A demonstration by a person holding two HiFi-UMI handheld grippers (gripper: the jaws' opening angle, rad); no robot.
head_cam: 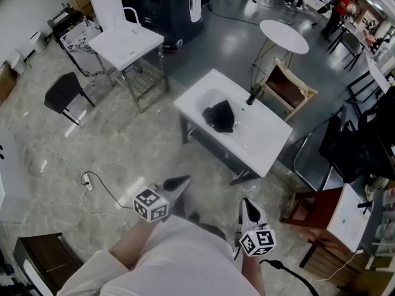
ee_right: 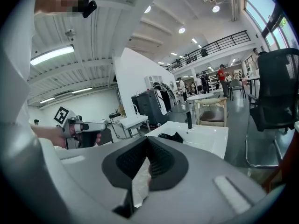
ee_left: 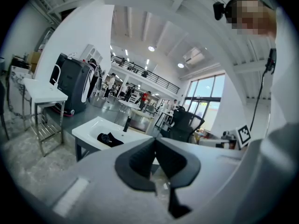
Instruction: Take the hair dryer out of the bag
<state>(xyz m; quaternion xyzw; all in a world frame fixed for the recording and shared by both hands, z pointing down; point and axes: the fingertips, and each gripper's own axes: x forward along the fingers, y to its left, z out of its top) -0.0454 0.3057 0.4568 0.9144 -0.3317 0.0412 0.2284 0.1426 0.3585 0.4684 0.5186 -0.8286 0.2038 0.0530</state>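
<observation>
Both tools are low in the head view, well short of the white worktop (head_cam: pixel 262 145) in the middle of the frame. The left tool (head_cam: pixel 184 180) is at the bottom, left of centre, with its marker cube (head_cam: pixel 151 203) showing. The right tool (head_cam: pixel 245 202) is at bottom right, tip pointing up the frame. They're near each other but not touching.

In the left gripper view the left tool's two black pads (ee_left: pixel 140 160) are pressed right together with nothing between them, so it's closed and empty. Same for the right tool in the right gripper view: jaws together, nothing gripped, just floor showing below the tips. That view also catches the left tool at its left edge, with a hand (ee_right: pixel 49 135) around its handle.

The black bag (head_cam: pixel 220 116) lies crumpled in the shallow basin of the worktop, left of centre in that basin. A black tap (head_cam: pixel 253 95) stands just beyond it at the far rim. I can't make out the hair dryer itself, only the dark bag. Neither tool is anywhere near touching it.

Other stuff around: a second white worktop (head_cam: pixel 126 45) at upper left, a round white table (head_cam: pixel 284 36) at upper right with a wooden chair (head_cam: pixel 287 88) below it, a black chair (head_cam: pixel 62 91) at far left, and a cable (head_cam: pixel 102 190) snaking over the floor.
</observation>
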